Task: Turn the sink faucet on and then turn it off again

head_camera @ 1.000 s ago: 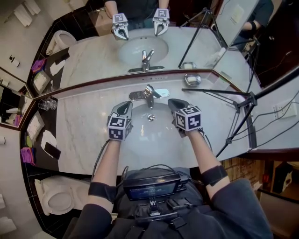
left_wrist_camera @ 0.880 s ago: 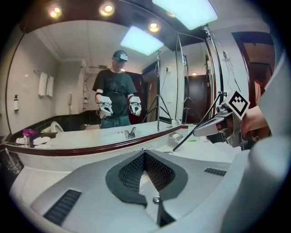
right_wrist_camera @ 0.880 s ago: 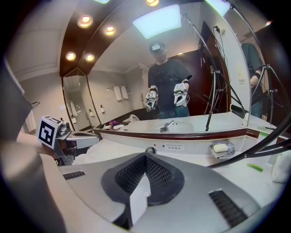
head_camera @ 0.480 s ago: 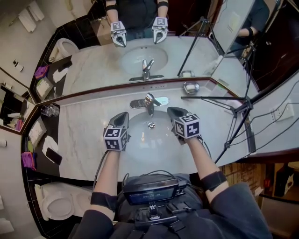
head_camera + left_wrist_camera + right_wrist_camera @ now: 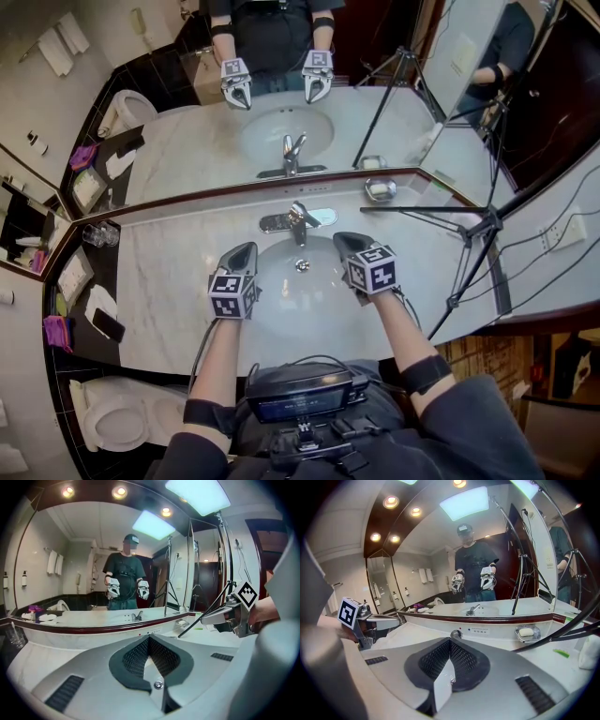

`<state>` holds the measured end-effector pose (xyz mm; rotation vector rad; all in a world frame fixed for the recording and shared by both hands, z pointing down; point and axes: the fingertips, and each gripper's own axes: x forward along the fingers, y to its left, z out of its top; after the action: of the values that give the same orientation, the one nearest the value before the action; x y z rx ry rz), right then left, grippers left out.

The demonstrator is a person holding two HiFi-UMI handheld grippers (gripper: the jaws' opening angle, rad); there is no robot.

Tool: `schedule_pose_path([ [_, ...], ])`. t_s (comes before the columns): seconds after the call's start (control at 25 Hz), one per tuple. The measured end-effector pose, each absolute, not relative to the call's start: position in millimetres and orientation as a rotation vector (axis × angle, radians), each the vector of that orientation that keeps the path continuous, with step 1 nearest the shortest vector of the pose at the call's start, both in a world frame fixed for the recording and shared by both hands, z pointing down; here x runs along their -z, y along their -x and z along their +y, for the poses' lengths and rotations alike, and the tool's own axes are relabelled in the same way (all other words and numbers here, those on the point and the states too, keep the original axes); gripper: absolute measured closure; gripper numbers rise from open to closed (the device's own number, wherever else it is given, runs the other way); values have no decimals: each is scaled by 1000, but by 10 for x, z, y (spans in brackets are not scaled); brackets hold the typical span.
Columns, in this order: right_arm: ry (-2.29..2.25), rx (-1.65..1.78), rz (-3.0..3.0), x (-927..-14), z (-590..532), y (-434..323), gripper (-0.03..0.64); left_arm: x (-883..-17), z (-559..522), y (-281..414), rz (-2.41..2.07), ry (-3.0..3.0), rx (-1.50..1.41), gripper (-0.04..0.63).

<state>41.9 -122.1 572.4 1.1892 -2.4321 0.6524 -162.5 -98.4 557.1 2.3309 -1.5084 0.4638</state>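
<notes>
Left hand-held gripper (image 5: 247, 247) has eased back a little toward the near left side of the sink (image 5: 281, 309) and rolled slightly, while the right hand-held gripper (image 5: 339, 237) has kept its place. Both hover over the basin with jaws pressed together and holding nothing, one on each side of the drain (image 5: 302, 266). The faucet (image 5: 298, 217) stands on the marble surface (image 5: 159, 272) at the sink's far edge, beyond and between the two tips, touched by neither.
</notes>
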Motion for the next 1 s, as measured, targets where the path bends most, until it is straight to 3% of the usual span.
schedule_pose_path([
  [0.32, -1085, -239, -2267, -5900, -1306, -369, 583, -5624, -1041, 1597, -1511, -2316, -465, 593],
  [0.6, -742, 461, -1957, -6253, -1456, -148, 444, -5688, -1131, 1522, -1497, -2322, -481, 593],
  [0.84, -664, 606, -1879, -6460, -1653, -57, 390, -5733, -1203, 1583, -1511, -2318, -484, 593],
  [1.0, -595, 663, -1837, -6615, -1731, 19, 388, -5791, -1212, 1596, -1505, -2307, -477, 593],
])
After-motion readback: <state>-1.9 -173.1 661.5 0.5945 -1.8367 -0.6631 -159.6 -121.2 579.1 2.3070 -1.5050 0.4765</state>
